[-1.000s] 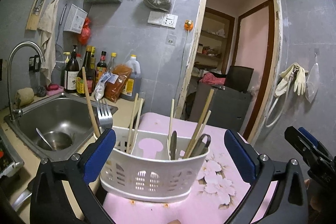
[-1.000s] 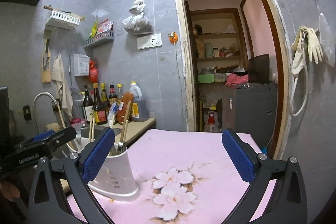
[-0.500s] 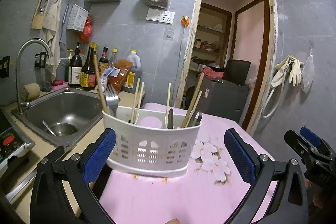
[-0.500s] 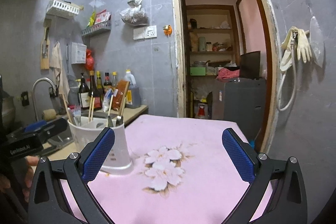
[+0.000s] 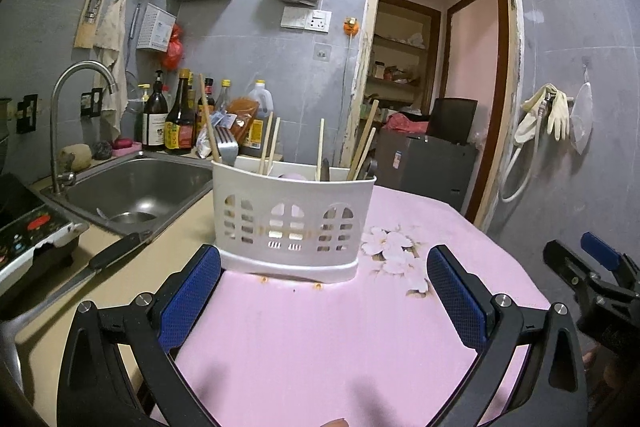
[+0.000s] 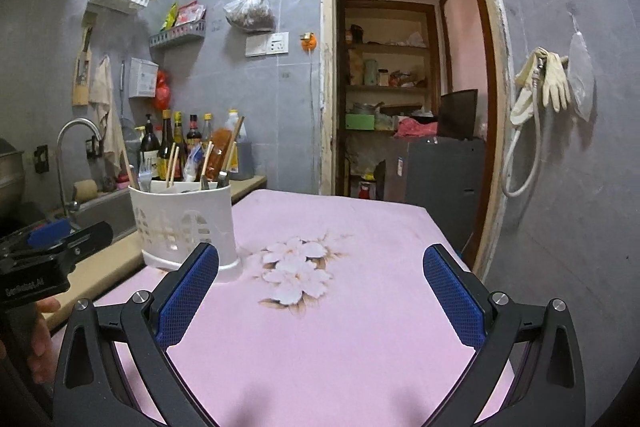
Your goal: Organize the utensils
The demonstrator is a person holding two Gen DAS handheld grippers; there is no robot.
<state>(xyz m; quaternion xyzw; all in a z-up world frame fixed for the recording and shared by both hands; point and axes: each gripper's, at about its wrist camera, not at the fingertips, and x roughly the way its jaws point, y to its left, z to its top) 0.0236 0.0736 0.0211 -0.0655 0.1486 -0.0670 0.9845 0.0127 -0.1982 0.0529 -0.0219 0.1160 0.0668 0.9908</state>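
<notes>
The white caddy (image 5: 294, 223) stands upright on the pink-covered bench (image 5: 320, 327), at the edge nearest the sink (image 5: 132, 187). Chopsticks (image 5: 269, 142), a fork (image 5: 226, 146) and darker-handled pieces stand in its compartments. The left gripper (image 5: 324, 291) sits just in front of the caddy with its pads wide apart and holding nothing; the right gripper (image 6: 320, 291) is off to the caddy's right, over the flower print, also spread apart and empty.

Compared with a second ago, both cameras have dropped and pulled back from the caddy: the left view then looked down into the compartments with its pads flanking the caddy walls, and now it sees the front wall from low down, with bare cloth between pads and caddy. The caddy has not shifted and its contents look the same. This suggests the sorting is finished, or nearly so, and the hands are retreating.

A knife (image 5: 80, 275) lies on the counter to the caddy's left, possibly still to be put away.
</notes>
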